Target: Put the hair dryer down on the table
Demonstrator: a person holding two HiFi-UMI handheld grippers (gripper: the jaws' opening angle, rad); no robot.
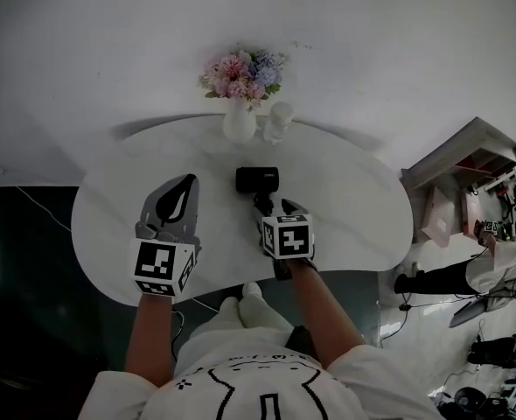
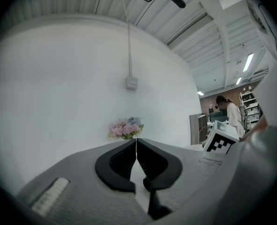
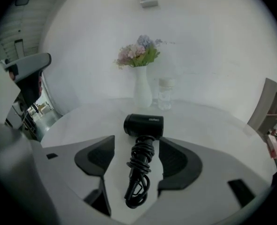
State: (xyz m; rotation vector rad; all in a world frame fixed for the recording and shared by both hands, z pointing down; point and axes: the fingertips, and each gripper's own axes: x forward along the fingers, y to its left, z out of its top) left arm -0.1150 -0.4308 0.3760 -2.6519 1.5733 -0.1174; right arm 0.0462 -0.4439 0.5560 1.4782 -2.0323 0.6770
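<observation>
A black hair dryer [image 1: 257,179] lies on the round white table [image 1: 354,208], its cord wound round the handle. In the right gripper view the hair dryer [image 3: 144,125] rests on the tabletop with its handle between the jaws. My right gripper [image 3: 136,146] stands open, its pads clear of the handle on both sides. From the head view, the right gripper [image 1: 274,206] sits just behind the dryer, near the table's front edge. My left gripper [image 1: 188,185] hovers over the table to the left, shut with nothing in it; its tips [image 2: 136,142] meet.
A white vase of pink and blue flowers [image 1: 239,116] and a clear glass [image 1: 278,122] stand at the table's far edge, behind the dryer. The wall is close beyond them. Shelving [image 1: 468,164] and a person [image 1: 450,278] are off to the right.
</observation>
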